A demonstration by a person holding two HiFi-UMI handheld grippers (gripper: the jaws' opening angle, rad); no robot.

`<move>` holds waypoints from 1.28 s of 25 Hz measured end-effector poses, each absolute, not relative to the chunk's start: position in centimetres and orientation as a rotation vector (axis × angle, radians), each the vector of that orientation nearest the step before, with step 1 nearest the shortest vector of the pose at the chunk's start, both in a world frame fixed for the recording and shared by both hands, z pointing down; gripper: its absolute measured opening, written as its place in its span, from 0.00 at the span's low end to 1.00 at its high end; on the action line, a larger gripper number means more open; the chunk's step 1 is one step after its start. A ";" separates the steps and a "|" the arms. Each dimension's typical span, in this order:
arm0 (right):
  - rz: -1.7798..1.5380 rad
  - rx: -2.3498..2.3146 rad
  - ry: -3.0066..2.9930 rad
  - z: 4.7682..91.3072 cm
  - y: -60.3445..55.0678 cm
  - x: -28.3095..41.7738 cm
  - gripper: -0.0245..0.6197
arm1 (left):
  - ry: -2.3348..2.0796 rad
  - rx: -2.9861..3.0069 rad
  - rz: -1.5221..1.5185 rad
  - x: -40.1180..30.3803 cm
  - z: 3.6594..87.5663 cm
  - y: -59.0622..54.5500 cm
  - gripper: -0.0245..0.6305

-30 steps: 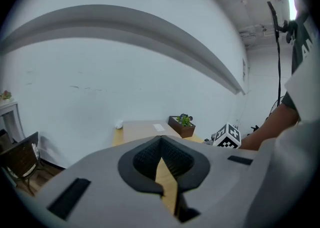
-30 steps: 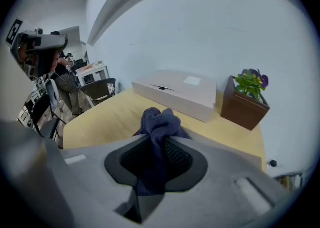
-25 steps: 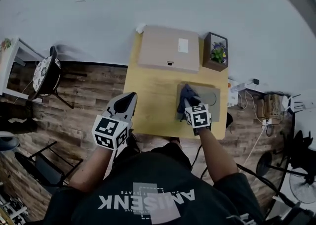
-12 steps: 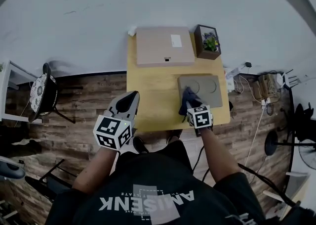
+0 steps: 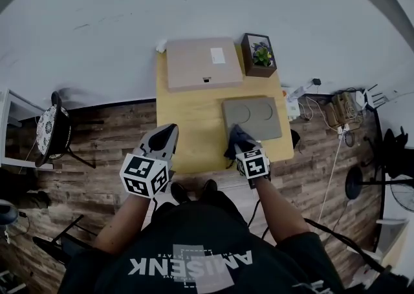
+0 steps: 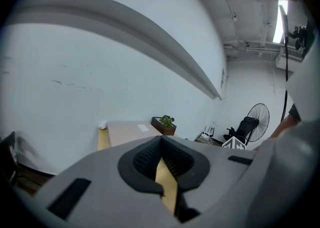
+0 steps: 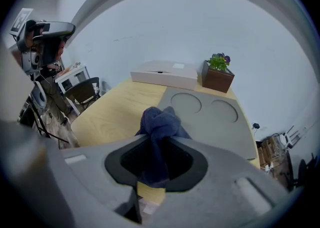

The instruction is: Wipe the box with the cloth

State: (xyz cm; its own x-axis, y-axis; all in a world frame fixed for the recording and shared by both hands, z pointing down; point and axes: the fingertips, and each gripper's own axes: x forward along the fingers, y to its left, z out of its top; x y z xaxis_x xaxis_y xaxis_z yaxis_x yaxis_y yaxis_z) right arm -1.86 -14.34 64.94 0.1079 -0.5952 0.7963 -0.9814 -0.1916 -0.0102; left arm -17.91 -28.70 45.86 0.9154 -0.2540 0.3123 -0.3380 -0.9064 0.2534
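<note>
A flat beige cardboard box (image 5: pixel 203 63) lies at the back of the yellow table (image 5: pixel 187 118); the right gripper view shows the box (image 7: pixel 165 74) closed, with a white label. My right gripper (image 5: pixel 238 146) is shut on a dark blue cloth (image 5: pixel 234 137), bunched between its jaws (image 7: pixel 160 122). It hovers at the near left corner of a grey tray (image 5: pixel 253 117), well short of the box. My left gripper (image 5: pixel 169 132) is shut on nothing at the table's near left edge. In its own view the left gripper (image 6: pixel 161 144) points toward the box (image 6: pixel 127 133).
A brown planter (image 5: pixel 259 54) with a green plant stands right of the box. A small white object (image 5: pixel 161 45) sits at the table's back left corner. Wall behind the table. A chair (image 5: pixel 52 130) stands left; cables and a power strip (image 5: pixel 333 110) lie right.
The right gripper with the cloth has drawn back from over the tray's left part to its near left corner. The head view has shifted; the left gripper holds its place.
</note>
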 end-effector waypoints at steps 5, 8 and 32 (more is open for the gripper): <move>0.971 1.849 -1.557 64.1 -13.9 -2.1 0.16 | -0.492 2.765 0.432 -17.8 45.5 -28.0 0.04; 0.969 1.933 -1.620 61.9 -15.9 -1.8 0.16 | -0.513 2.790 0.433 -17.7 44.6 -27.7 0.04; 1.245 2.781 -0.835 67.4 -31.0 0.7 0.16 | -0.412 2.859 0.638 -29.4 46.9 -44.9 0.04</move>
State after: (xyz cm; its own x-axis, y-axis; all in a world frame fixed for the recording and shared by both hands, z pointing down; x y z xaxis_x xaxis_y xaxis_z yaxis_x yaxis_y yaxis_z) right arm 0.74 -31.03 67.44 0.5497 -0.4724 0.6890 -0.4587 -0.8600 -0.2237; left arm -29.45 -44.86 46.92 0.8693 -0.2274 0.4389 -0.3060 -0.9449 0.1163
